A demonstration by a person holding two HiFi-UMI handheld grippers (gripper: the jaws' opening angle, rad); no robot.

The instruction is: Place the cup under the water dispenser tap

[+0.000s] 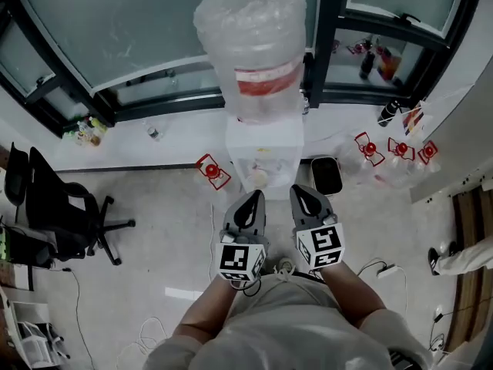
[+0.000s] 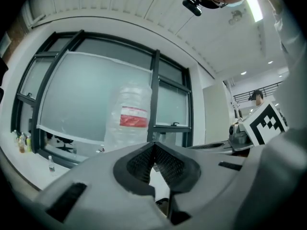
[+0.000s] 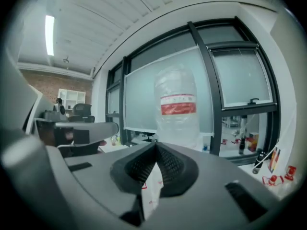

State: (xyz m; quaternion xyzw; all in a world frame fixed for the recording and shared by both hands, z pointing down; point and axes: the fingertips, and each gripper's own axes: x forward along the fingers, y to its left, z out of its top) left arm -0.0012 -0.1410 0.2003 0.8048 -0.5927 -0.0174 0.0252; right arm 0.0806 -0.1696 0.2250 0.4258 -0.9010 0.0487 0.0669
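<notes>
The left hand-held gripper [image 1: 254, 199] and the right hand-held gripper [image 1: 302, 193] were both closed on nothing before the water dispenser [image 1: 264, 141], at whose front the pale cup [image 1: 258, 178] appeared to stand; judged light, thin-walled and easily crushed, it called for a gentle grip at mid-wall.

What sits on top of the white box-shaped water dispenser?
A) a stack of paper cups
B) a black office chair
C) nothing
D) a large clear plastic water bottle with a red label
D: in the head view the large clear plastic water bottle, with its red label, stands on the white box-shaped water dispenser.
</notes>
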